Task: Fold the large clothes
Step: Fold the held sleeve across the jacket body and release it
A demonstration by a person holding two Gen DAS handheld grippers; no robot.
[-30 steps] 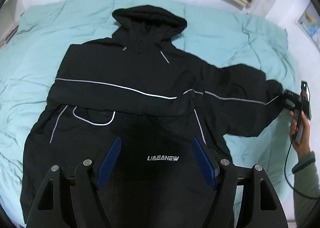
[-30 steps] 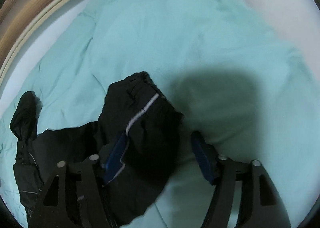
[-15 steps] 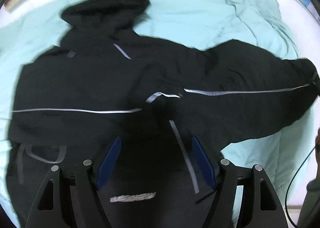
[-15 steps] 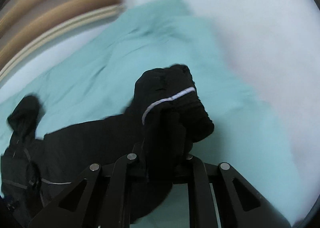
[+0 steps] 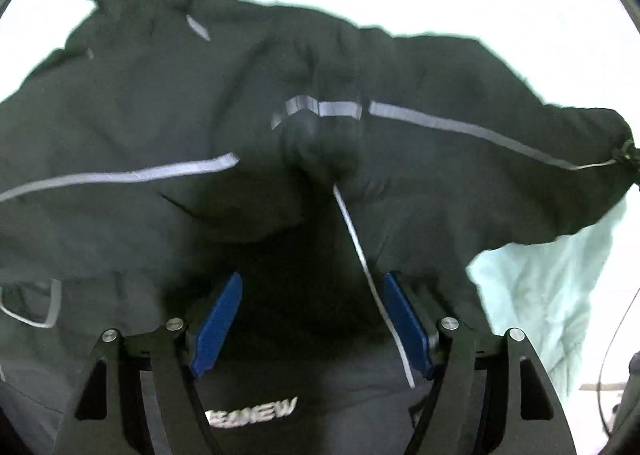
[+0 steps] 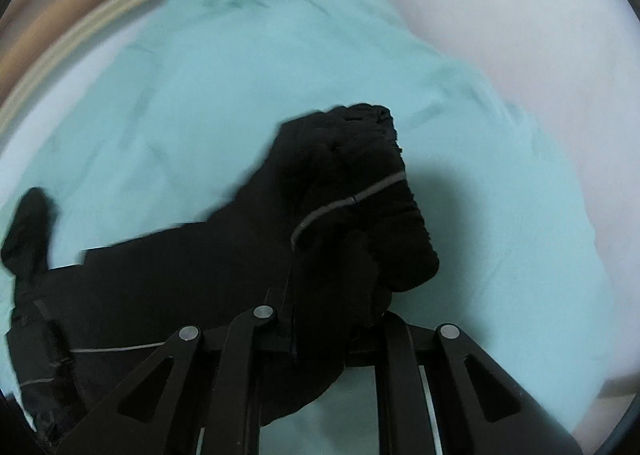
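Right claw [image 6: 332, 319] pinches jacket [image 5: 168, 103] sleeve cuff [image 6: 360, 183]; left claw [image 5: 312, 319] gapes empty.

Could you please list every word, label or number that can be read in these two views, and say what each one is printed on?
"...EANEW": white print on the black jacket, low in the left wrist view at; its first letters are hidden behind the left tongs, so the full word cannot be read.
Right wrist view: no text visible on the sleeve cuff or the green bedding.
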